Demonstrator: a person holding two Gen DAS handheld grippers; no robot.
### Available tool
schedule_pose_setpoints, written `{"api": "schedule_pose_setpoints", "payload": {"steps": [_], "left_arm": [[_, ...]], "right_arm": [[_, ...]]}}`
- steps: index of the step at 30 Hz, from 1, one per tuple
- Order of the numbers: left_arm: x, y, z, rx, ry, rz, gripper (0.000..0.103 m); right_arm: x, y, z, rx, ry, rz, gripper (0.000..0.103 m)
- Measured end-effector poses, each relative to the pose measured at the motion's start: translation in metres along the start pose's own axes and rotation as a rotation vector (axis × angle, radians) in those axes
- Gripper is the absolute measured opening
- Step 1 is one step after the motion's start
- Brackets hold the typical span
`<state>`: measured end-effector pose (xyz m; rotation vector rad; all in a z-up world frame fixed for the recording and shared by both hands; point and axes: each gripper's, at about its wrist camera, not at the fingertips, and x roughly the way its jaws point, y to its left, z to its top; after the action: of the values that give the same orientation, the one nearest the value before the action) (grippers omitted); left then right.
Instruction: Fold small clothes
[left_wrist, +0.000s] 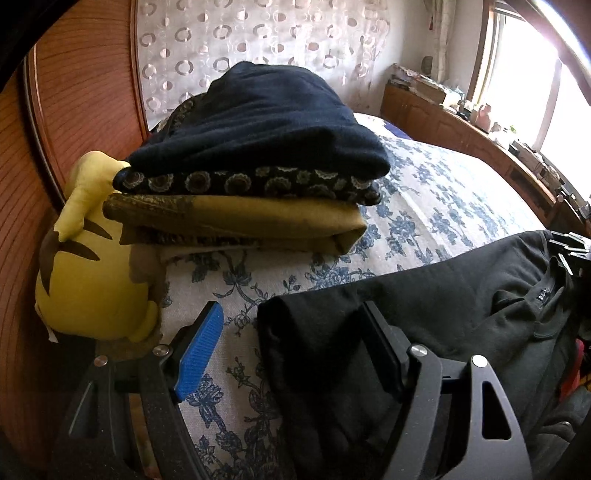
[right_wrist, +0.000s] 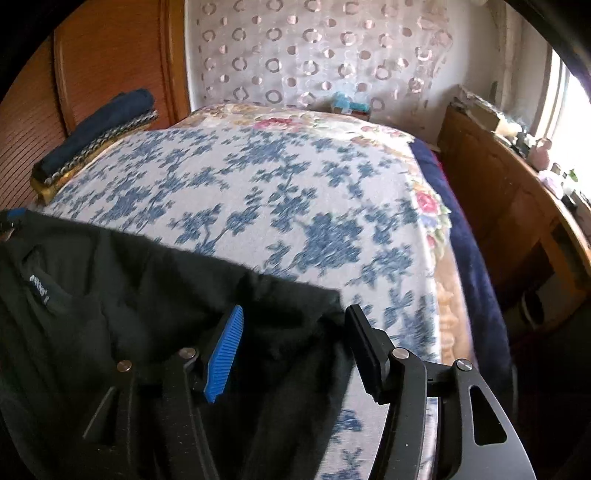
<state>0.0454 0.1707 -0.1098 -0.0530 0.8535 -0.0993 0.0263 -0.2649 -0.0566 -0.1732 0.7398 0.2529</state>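
A black garment (left_wrist: 461, 306) with a neck label lies spread on the bed near me. In the left wrist view my left gripper (left_wrist: 290, 310) stands open over the garment's left edge: its blue-padded finger (left_wrist: 199, 350) is over the sheet and the other finger is over the cloth. In the right wrist view my right gripper (right_wrist: 295, 312) is open too, astride the right corner of the black garment (right_wrist: 110, 295). Neither gripper pinches the cloth. A black part at the garment's far side is probably the right gripper (left_wrist: 569, 247).
A stack of folded clothes (left_wrist: 258, 147), navy over patterned over mustard, sits by the wooden headboard (left_wrist: 74, 110). A yellow plush toy (left_wrist: 88, 266) leans beside it. The blue floral bed sheet (right_wrist: 258, 184) stretches ahead. A wooden cabinet (right_wrist: 498, 206) with clutter runs under the window on the right.
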Motion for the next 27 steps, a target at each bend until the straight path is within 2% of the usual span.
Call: {"api": "schedule_pose_setpoints", "payload": {"steps": [5, 11, 14, 16, 19, 20, 22, 27], "left_arm": [[0.001, -0.002, 0.001, 0.016, 0.006, 0.012, 0.076], [0.004, -0.001, 0.002, 0.03, 0.011, 0.024, 0.076], [0.004, -0.001, 0.004, 0.034, 0.015, 0.016, 0.076], [0.004, -0.003, 0.004, 0.045, 0.014, 0.01, 0.07], [0.003, -0.006, 0.003, 0.065, 0.009, -0.013, 0.058], [0.002, -0.007, 0.002, 0.07, 0.007, -0.022, 0.054], [0.001, -0.009, 0.002, 0.078, 0.008, -0.043, 0.04], [-0.002, -0.01, 0.001, 0.07, 0.024, -0.114, 0.019]], "right_arm": [[0.01, -0.011, 0.004, 0.01, 0.022, -0.01, 0.061], [0.021, -0.018, 0.004, 0.061, 0.025, 0.049, 0.064], [0.019, -0.014, 0.003, 0.037, 0.024, 0.079, 0.064], [0.018, -0.008, 0.001, -0.006, 0.026, 0.102, 0.063], [0.015, -0.004, 0.001, -0.026, 0.033, 0.123, 0.049], [0.015, -0.004, 0.001, -0.03, 0.033, 0.133, 0.037], [0.013, -0.003, 0.001, -0.036, 0.031, 0.181, 0.015], [0.001, 0.005, -0.005, -0.043, 0.003, 0.179, 0.01]]}}
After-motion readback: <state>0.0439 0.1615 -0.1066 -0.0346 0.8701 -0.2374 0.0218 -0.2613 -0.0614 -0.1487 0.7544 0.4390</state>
